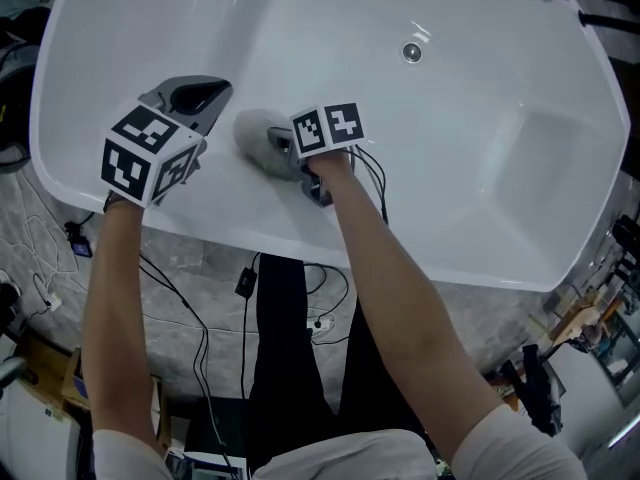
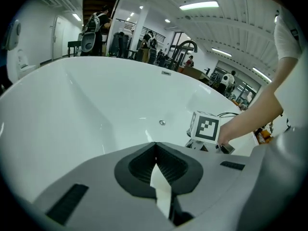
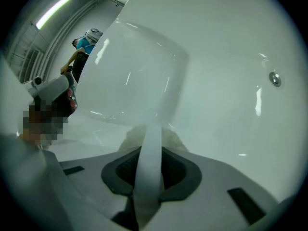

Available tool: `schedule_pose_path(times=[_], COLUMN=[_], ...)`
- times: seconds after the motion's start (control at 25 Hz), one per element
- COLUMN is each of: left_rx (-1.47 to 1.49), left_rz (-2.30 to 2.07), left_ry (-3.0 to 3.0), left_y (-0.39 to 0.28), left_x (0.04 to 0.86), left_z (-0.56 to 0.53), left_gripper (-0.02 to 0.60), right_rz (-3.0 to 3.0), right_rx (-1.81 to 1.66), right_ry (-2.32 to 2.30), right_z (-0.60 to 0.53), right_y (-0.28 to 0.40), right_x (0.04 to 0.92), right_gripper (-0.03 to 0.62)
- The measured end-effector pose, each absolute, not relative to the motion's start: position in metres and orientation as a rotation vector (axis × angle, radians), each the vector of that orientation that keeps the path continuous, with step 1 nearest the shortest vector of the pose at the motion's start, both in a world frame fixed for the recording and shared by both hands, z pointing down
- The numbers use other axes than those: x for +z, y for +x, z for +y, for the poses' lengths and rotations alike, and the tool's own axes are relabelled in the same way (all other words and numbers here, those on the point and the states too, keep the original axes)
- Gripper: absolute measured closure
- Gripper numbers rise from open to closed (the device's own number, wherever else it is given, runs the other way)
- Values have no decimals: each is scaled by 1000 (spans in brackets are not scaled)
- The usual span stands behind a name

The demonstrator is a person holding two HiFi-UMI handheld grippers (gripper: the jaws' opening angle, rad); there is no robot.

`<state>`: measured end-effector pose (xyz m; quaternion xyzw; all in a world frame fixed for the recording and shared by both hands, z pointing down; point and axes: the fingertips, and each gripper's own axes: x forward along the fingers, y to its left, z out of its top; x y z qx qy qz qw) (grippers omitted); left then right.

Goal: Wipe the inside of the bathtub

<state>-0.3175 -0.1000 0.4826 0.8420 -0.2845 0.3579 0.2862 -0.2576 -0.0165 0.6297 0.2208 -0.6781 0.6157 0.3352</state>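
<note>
Against the near inner wall of the white bathtub (image 1: 330,18), the right tool (image 1: 290,153) presses a fuzzy grey cloth (image 1: 255,133) to the enamel. The right gripper view shows its jaws closed on a pale band that runs up between the dark pads to the cloth (image 3: 129,139) just beyond the tips. The left tool (image 1: 200,96) sits just to the left, over the tub's near rim and apart from the cloth. In the left gripper view its jaws (image 2: 155,146) are drawn together at the tips with nothing held. The round metal drain (image 1: 411,52) lies well away on the far side of the basin floor. Black cables (image 1: 245,298) trail over the grey floor below the rim, by the person's legs.
</note>
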Motion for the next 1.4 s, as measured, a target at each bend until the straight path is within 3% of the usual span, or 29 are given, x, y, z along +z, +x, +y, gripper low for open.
schedule_pose_path(times=[1.4], left_rx=[1154], left_rz=[-325], left_ry=[2303], left_y=[-79], left_x=[526], left_z=[-4], left_gripper=[571], right_rz=[-1675], right_rx=[1661], right_ry=[754], right_z=[44], right_y=[-10], right_x=[603], right_gripper=[502])
